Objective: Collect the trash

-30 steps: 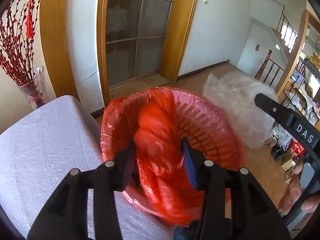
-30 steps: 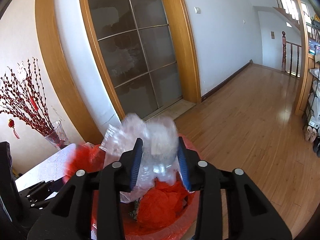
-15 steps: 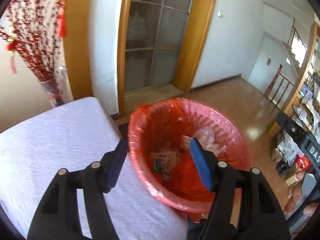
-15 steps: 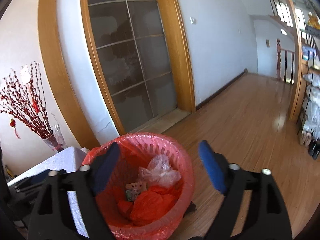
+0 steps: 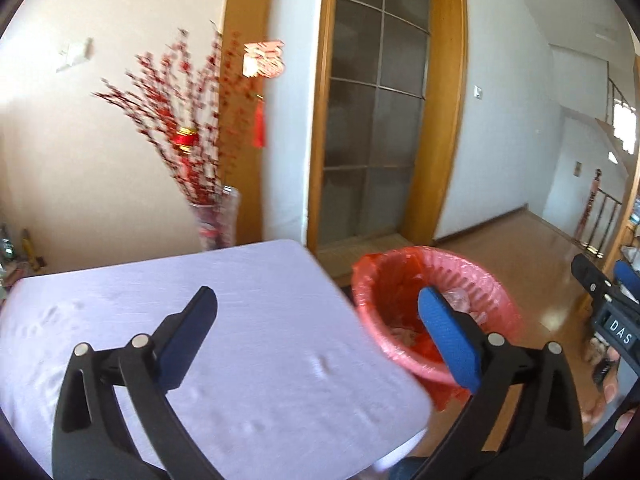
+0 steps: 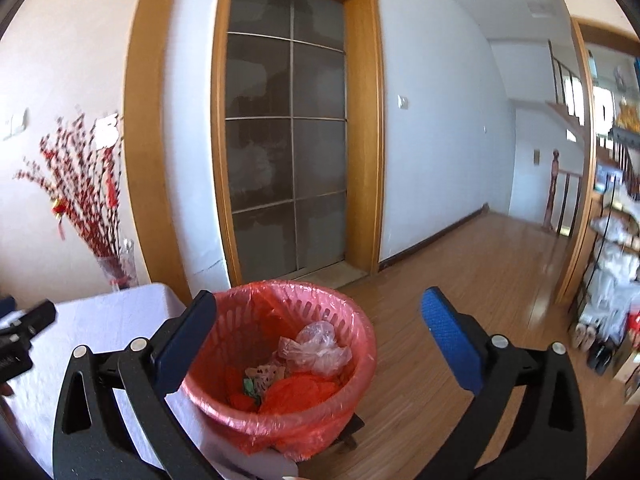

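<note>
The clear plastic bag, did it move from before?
Yes. The clear plastic bag dropped from the right gripper down into the red bin, now lying on the trash.

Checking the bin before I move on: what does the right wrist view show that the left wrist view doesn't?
Only the right wrist view looks down into the red-lined plastic basket: a crumpled clear plastic bag, orange-red bag scraps and a small green and printed scrap lie inside. The right tool is opening, nothing between its fingers.

Only the left wrist view shows most of the white-clothed table top, bare where visible, under the opening, empty left tool.

Both show the basket beside the table, the red-branch vase and the glass-panelled door.
</note>
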### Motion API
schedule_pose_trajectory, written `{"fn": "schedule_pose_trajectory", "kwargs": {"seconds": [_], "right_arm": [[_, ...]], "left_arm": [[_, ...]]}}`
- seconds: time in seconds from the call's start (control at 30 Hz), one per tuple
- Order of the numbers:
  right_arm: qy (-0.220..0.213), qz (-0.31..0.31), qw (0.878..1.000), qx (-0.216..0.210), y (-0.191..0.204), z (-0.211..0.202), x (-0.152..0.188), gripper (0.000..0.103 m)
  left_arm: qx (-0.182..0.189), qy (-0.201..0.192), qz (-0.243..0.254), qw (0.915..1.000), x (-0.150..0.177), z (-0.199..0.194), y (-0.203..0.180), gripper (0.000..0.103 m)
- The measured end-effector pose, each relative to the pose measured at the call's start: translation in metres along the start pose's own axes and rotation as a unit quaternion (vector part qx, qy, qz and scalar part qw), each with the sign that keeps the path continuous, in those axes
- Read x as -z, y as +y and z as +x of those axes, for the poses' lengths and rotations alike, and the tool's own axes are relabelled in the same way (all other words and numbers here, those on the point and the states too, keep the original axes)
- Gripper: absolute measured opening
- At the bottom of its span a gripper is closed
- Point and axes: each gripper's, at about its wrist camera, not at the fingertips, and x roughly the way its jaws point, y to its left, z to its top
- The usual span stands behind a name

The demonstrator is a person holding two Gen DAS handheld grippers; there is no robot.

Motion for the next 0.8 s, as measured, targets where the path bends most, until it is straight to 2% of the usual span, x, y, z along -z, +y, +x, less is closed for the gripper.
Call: {"fn": "schedule_pose_trajectory", "kwargs": {"seconds": [0.33,0.8], "right_arm": [[0.018,-0.028,0.999,-0.039,0.025,-0.035,0.025,0.101],[0.026,-0.040,0.997,-0.063,0.042,-0.062,0.045,0.101]], "left_arm": [[-0.070,-0.019,0.010,0.9973,0.036,-0.054,0.022,0.099],[-0.102,-0.024,-0.014,0.9943,0.067,-0.084,0.037,0.099]]}}
